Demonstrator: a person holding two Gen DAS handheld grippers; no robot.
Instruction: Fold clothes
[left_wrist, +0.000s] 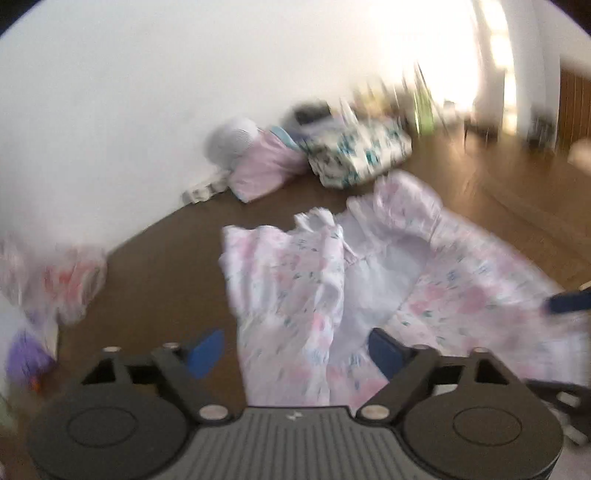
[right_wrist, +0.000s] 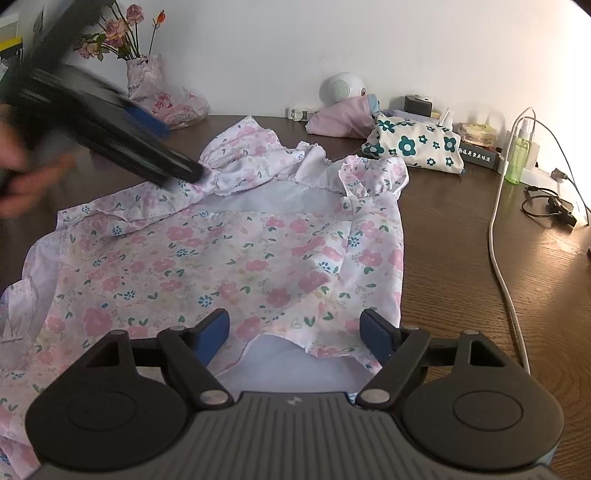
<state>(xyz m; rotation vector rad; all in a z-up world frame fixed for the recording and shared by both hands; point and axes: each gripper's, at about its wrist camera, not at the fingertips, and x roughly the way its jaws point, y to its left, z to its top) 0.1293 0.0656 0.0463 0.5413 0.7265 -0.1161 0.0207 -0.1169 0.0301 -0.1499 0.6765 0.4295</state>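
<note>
A pink floral garment lies spread on the brown wooden table, its ruffled sleeves toward the wall and white lining showing at the neck. My right gripper hovers open over the near hem, and its blue pads touch no cloth. In the blurred left wrist view, my left gripper is open above a folded-over strip of the garment, pads apart from it. From the right wrist view, the left gripper's dark fingers reach the far left sleeve, with a person's hand behind them.
Along the wall stand a vase of roses wrapped in plastic, a white round speaker, a pink pouch and a teal-flowered pouch. At the right are a green spray bottle, a white cable and a black cable.
</note>
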